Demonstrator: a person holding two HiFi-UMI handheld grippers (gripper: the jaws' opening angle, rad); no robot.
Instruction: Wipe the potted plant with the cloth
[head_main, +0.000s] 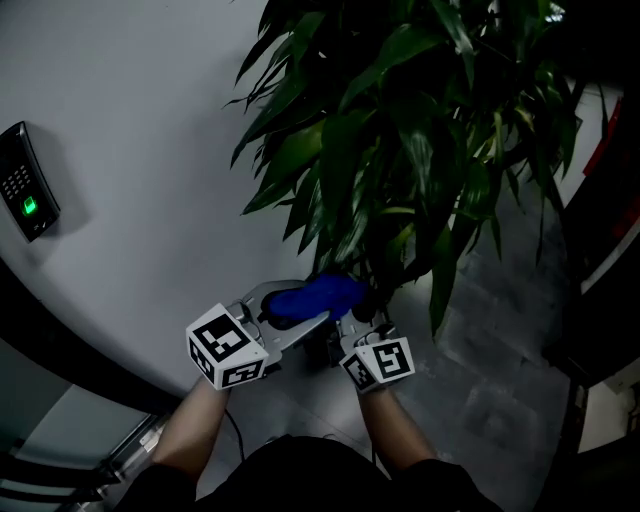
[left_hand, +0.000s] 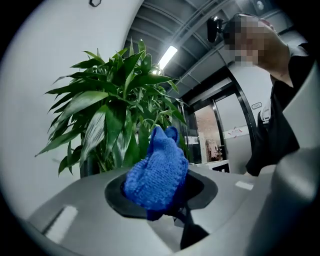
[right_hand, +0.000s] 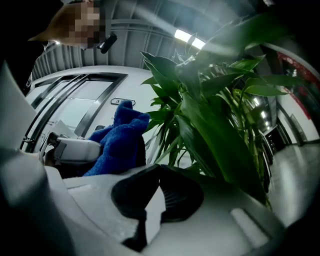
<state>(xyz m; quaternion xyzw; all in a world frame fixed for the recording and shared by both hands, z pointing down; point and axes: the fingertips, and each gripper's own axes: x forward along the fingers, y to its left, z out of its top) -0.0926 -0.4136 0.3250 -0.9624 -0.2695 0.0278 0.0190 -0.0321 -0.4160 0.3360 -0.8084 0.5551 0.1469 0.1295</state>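
The potted plant (head_main: 400, 130) fills the upper right of the head view with long dark green leaves; its pot is hidden. A blue knitted cloth (head_main: 318, 296) is bunched in my left gripper (head_main: 300, 312), which is shut on it just below the lowest leaves. In the left gripper view the cloth (left_hand: 157, 172) sticks up from between the jaws of that gripper (left_hand: 160, 192), with the plant (left_hand: 115, 120) behind. My right gripper (head_main: 358, 318) sits close beside the left one; its black pads (right_hand: 180, 192) meet at the tips with nothing seen between them. A broad leaf (right_hand: 215, 140) hangs just above it, and the cloth (right_hand: 120, 140) is to its left.
A keypad reader (head_main: 28, 195) with a green light hangs on the curved white wall (head_main: 130, 120) at the left. Grey floor tiles (head_main: 490, 370) lie below the plant. A dark door frame (head_main: 600, 250) stands at the right edge.
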